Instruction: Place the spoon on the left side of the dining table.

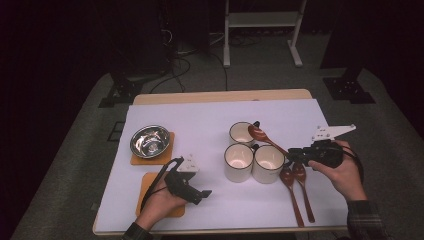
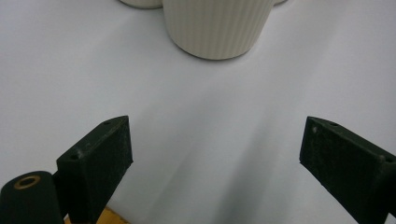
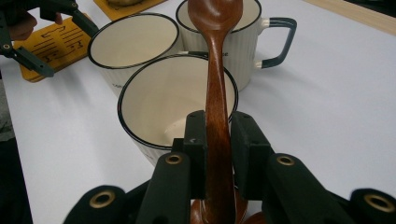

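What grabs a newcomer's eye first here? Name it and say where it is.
The brown wooden spoon clamped in the right gripper, held up with its bowl over the three cream mugs mid-table. Next the shiny steel bowl on an orange mat at the left. Two more spoons lie on the white sheet right of the mugs, while the left gripper waits open near the front edge.

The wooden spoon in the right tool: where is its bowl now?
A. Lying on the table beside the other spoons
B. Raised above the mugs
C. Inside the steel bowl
B: the right tool grips the wooden spoon by its handle, its bowl raised over the mugs.
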